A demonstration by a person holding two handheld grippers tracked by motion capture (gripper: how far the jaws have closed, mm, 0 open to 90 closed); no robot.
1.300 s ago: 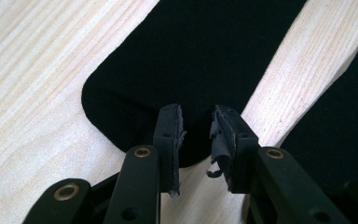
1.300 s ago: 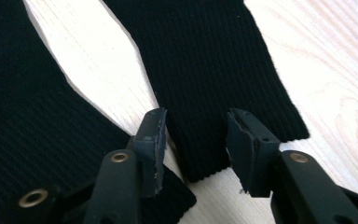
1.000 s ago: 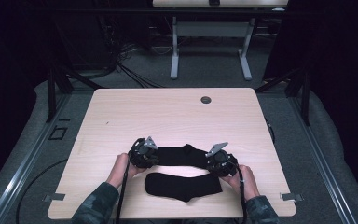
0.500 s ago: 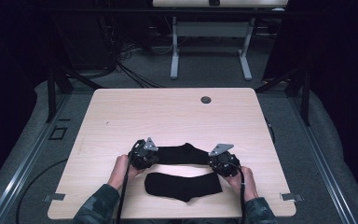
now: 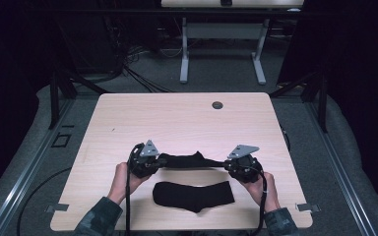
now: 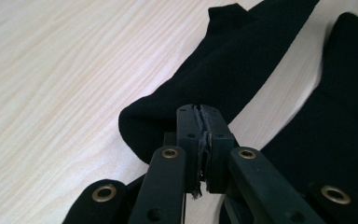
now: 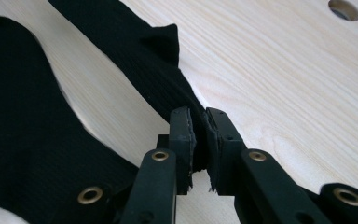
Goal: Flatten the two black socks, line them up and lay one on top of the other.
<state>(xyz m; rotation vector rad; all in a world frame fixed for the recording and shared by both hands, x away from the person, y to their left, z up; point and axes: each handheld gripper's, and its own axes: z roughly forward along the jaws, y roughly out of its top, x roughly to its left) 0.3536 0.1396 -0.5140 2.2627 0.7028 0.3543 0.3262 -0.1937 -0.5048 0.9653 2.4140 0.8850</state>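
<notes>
Two black socks are on the light wood table (image 5: 177,118). One sock (image 5: 189,160) is stretched between my grippers, just above the tabletop. My left gripper (image 5: 157,160) is shut on its left end, and my right gripper (image 5: 229,165) is shut on its right end. In the left gripper view the left gripper (image 6: 200,126) pinches the sock's rounded end (image 6: 223,70). In the right gripper view the right gripper (image 7: 199,135) has a fold of the sock (image 7: 140,51) between its jaws. The second sock (image 5: 194,195) lies flat nearer the front edge, also seen beside the jaws (image 6: 335,121) (image 7: 18,107).
A round cable hole (image 5: 217,104) sits near the table's far edge, also seen in the right gripper view (image 7: 344,9). Bare wood stretches between the held sock and that hole. Another table's legs (image 5: 184,54) and cables stand on the floor beyond.
Both grippers have drawn slightly apart, the right one moving more, and the sock between them is pulled straighter. The flat sock has not moved.
</notes>
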